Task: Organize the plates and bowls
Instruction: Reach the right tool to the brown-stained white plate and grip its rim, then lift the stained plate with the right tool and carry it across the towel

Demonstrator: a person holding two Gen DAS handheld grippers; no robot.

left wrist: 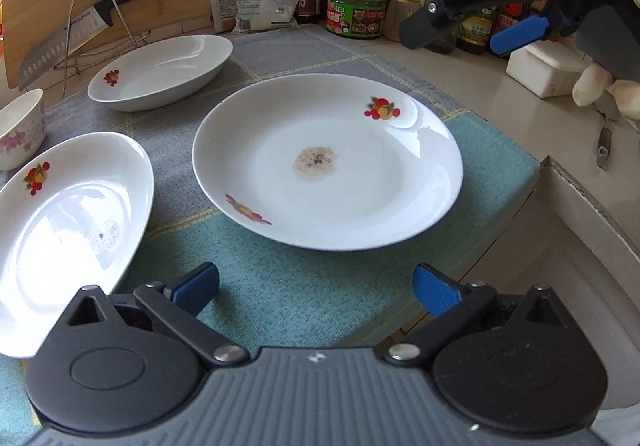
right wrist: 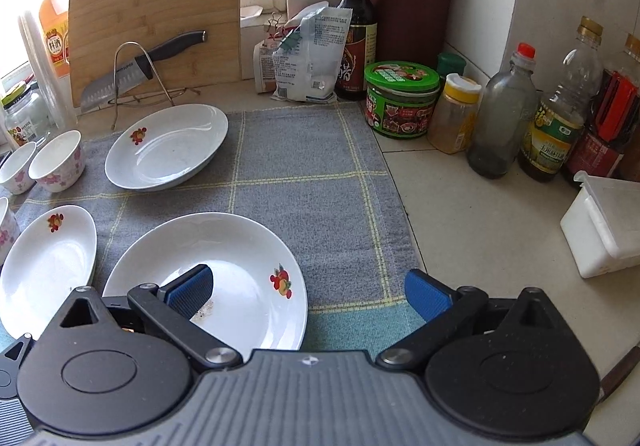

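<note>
Plate (left wrist: 328, 162) white, fruit-printed, brown stain at centre.

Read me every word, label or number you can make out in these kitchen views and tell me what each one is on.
"DAS": raised white letters on the body of the right hand-held gripper, seen from the left wrist view.
Knife: print on the blade, too small to read.
Green-lidded jar, dark sauce bottle, white packet, oil bottle, orange bottle: printed labels, all too blurred to read.
</note>
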